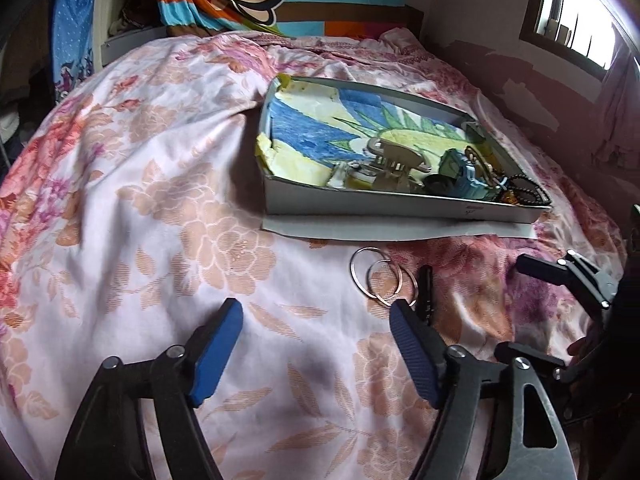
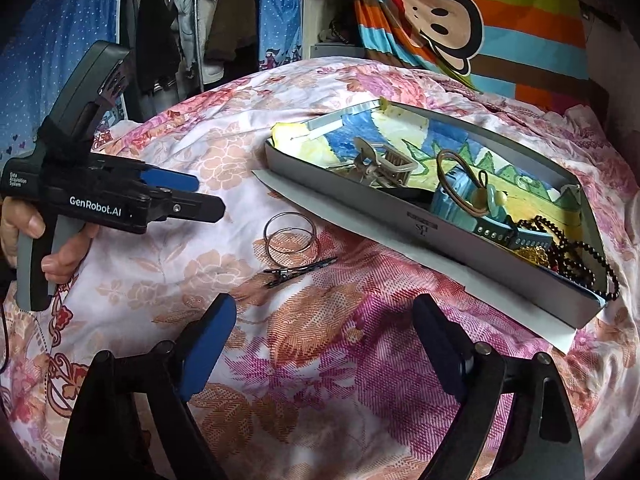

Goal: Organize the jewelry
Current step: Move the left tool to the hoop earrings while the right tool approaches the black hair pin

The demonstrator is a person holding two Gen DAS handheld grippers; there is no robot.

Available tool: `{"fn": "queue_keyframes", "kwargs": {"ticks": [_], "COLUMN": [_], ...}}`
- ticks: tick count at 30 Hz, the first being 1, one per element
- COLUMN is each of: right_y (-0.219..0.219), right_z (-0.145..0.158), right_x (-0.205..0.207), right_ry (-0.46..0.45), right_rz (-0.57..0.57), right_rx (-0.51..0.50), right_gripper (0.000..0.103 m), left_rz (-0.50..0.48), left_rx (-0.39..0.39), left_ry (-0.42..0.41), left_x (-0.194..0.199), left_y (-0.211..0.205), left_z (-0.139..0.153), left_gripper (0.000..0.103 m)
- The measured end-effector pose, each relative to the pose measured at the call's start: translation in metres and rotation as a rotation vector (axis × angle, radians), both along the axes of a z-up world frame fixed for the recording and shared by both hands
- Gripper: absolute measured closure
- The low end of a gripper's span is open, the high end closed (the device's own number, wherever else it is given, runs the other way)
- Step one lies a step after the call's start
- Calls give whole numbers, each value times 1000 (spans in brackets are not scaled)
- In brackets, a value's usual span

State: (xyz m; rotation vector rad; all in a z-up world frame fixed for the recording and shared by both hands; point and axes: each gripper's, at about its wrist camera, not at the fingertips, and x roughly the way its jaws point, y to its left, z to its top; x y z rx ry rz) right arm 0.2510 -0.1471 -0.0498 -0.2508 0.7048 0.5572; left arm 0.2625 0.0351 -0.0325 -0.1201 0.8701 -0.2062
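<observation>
Fingers of a person's left hand [image 2: 24, 236] wrap the grey handle of the black left gripper [image 2: 208, 194], which hovers over a pink and white floral bedspread [image 2: 168, 280]. Its blue-padded jaws stand apart with nothing between them; from its own camera the right pad's tip [image 1: 400, 312] sits just beside the rings. Near it lie two thin silver bangle rings [image 2: 289, 237], overlapping each other flat on the cloth, and just beside them a small black alligator hair clip [image 2: 298, 267]. Below these in the right wrist view, the right gripper [image 2: 324, 312] hangs with its jaws spread wide and empty, apart from both pieces. Further right sits a shallow grey cardboard box lid [image 2: 400, 208] lined with a blue, green and yellow drawing, resting on a white sheet. Inside it are a beige claw hair clip [image 2: 384, 166], a blue watch strap [image 2: 456, 204] and a string of dark beads [image 2: 580, 256], which drapes over the box wall.
</observation>
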Motion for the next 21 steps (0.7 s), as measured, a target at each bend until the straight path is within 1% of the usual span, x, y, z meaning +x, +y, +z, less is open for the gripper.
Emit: {"fn": "queue_keyframes", "kwargs": {"ticks": [5, 7, 8, 9, 14, 16, 17, 21], "right_y": [7, 10, 13, 16, 30, 34, 36, 46], "right_z": [-1, -2, -2, -2, -7, -11, -12, -18], "right_x": [6, 10, 12, 15, 33, 39, 42, 49], "right_ry": [24, 35, 36, 38, 59, 76, 81, 100], "right_rz": [40, 57, 71, 91, 157, 175, 183, 225], "right_rx": [6, 9, 9, 8, -33, -57, -66, -115], "right_gripper": [23, 24, 24, 24, 24, 25, 28, 28], "left_rz": [-88, -124, -144, -150, -137, -133, -134, -158], "left_rx": [-140, -191, -221, -232, -272, -289, -298, -324], "left_ry": [8, 30, 51, 63, 134, 154, 160, 188], "left_x": [10, 17, 22, 25, 45, 51, 54, 64], "left_y": [3, 2, 1, 0, 3, 5, 5, 4], "left_z": [-2, -6, -10, -12, -28, -33, -34, -39], "left_gripper": [46, 53, 55, 58, 59, 65, 66, 66]}}
